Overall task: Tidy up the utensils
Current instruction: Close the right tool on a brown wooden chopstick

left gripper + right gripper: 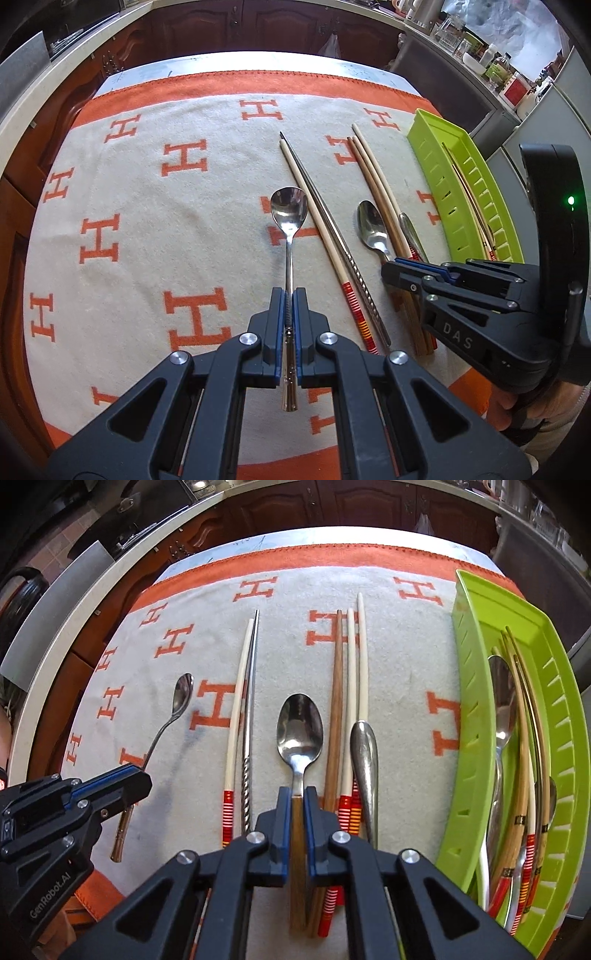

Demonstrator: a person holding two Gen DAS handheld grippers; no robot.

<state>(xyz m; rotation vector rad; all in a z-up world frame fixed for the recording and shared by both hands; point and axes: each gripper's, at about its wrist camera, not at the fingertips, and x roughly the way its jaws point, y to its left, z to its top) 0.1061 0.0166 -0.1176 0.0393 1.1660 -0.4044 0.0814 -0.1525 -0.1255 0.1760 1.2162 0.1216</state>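
The left tool (289, 306) is clenched on the slim metal spoon (288, 218), gripping the handle about midway. The spoon's long axis runs straight away from the camera, bowl at the far end and handle butt projecting back past the fingers. In the right wrist view this same spoon (173, 716) is seen from the side, curved, with its bowl raised off the cloth (399, 664) and its copper-toned butt hanging below the left tool (129, 775).

The right tool (296, 805) is clenched on the wood-handled spoon (300, 727). Its bowl points away from the camera, concave face up, and the wooden handle passes back between the fingers. The left wrist view shows that spoon's bowl (370, 225) ahead of the right tool (391, 267), but the handle is hidden there.

Loose chopsticks lie on the cloth, all roughly parallel, tips pointing to the far edge of the desk: a pale chopstick (317, 225) beside a twisted metal chopstick (343, 254), and a group of three chopsticks (349, 672) just right of the wood-handled spoon. A metal handle (364, 760) lies across that group's near ends.

The green tray (476, 709) sits at the right edge, long axis parallel to the chopsticks. Only the right wrist view shows its contents clearly: a spoon and several chopsticks lying lengthwise.
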